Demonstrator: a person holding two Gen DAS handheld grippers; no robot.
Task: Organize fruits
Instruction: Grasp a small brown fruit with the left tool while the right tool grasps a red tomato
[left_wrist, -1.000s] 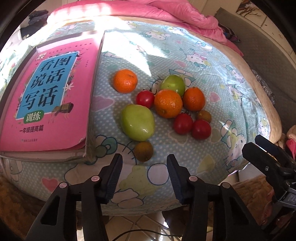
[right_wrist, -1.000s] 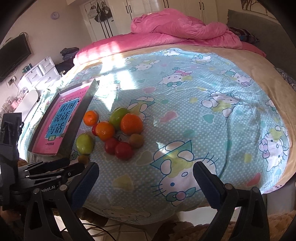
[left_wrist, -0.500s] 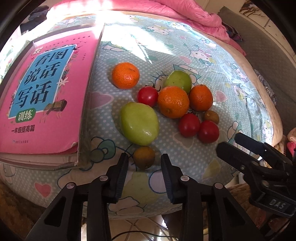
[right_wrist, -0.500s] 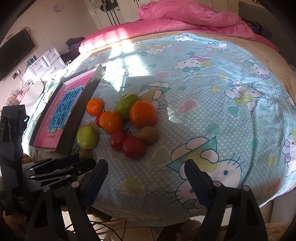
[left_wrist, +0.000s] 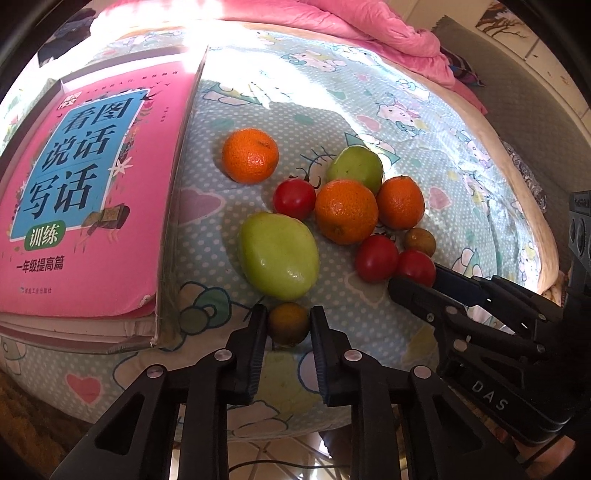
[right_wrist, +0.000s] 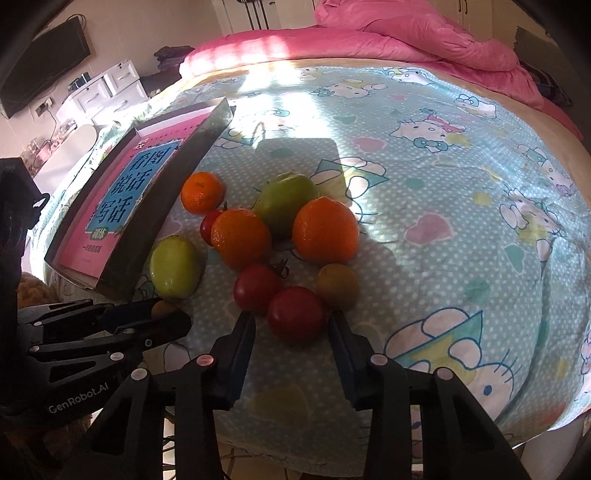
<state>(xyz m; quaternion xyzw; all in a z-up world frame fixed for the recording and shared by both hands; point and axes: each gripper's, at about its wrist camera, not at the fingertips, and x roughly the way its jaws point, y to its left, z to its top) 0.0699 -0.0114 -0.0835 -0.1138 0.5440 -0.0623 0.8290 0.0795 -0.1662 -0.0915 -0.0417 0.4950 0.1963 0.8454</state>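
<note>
— What's each hand on?

— The left gripper (left_wrist: 288, 325) brackets a small brown-green fruit (left_wrist: 288, 323) at the near edge of the bed (left_wrist: 461, 155); its pads look to be touching both flanks, though whether it has truly clamped, I cannot tell. The right gripper (right_wrist: 291, 328) stands open around a red tomato (right_wrist: 297, 314), its pads apart from the skin.

— How will they handle?

— Both look light, round and smooth, likely to roll on the soft sheet. The tomato seems thin-skinned; a gentle squeeze across its widest part should do.

— And the rest?

— Three oranges, two green fruits, two more tomatoes and another brown fruit cluster on the cartoon-cat sheet, beside a pink book (left_wrist: 85, 192) lying in a shallow box (right_wrist: 155, 218).
</note>
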